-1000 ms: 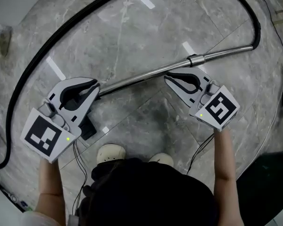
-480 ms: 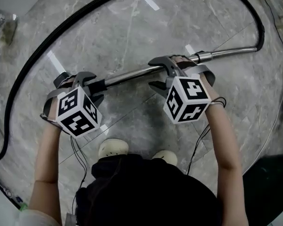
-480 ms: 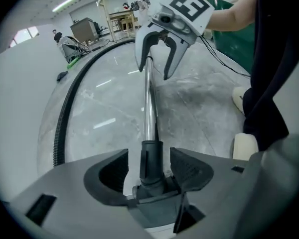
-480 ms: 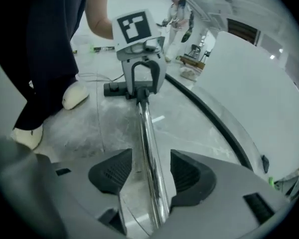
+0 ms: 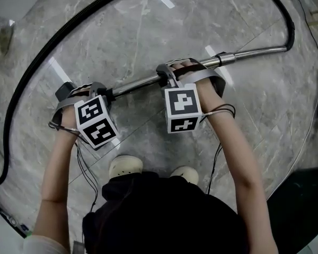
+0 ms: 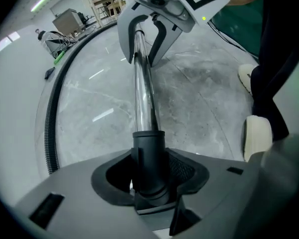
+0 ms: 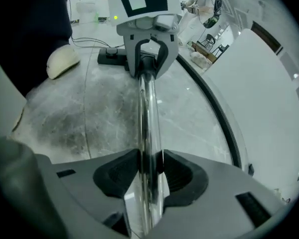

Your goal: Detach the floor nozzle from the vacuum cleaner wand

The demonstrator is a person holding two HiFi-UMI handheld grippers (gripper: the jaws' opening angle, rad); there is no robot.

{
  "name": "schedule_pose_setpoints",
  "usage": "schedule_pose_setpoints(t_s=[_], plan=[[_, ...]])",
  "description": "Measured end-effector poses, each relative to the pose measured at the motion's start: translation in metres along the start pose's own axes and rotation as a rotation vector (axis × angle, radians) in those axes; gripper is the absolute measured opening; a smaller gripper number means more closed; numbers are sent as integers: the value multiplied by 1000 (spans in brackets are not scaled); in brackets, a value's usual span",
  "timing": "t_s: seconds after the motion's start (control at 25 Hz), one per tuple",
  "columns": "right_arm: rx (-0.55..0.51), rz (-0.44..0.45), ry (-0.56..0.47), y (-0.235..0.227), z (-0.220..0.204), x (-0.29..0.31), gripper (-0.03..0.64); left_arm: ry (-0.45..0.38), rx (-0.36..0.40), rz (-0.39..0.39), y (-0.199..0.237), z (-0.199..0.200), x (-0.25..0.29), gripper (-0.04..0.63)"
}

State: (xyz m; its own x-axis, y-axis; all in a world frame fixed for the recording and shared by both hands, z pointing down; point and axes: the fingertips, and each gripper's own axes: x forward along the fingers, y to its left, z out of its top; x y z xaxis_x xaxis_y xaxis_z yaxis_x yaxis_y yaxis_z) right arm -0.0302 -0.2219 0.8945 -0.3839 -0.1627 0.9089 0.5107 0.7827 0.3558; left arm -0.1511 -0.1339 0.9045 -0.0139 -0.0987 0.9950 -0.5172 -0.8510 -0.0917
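We saw left gripper jaws just closing, gripping black plastic floor-nozzle neck; right gripper jaws just closing, clamping shiny chrome metal wand.

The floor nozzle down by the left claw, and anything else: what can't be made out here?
Floor nozzle: hidden in the head view under the left claw and its marker cube; the right gripper view shows only a far corner. That claw's jaws have just been closing onto its black neck.
Hose: cut by the head view's top and left edges; no cleaner body in view.
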Motion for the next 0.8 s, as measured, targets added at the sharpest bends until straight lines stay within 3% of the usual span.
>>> schedule_pose_setpoints(t_s=[0.28,0.56,0.8], plan=[[-9,-57,4,-2,-3,-1,158,-40,-19,-13,-1,0,2,181],[88,-36,-81,-5,-9,-11,158,-69,-13,-14,0,2,-4,181],[137,-35,-96,-7,-25,-21,158,-117,-12,-24,-1,14,-9,181]])
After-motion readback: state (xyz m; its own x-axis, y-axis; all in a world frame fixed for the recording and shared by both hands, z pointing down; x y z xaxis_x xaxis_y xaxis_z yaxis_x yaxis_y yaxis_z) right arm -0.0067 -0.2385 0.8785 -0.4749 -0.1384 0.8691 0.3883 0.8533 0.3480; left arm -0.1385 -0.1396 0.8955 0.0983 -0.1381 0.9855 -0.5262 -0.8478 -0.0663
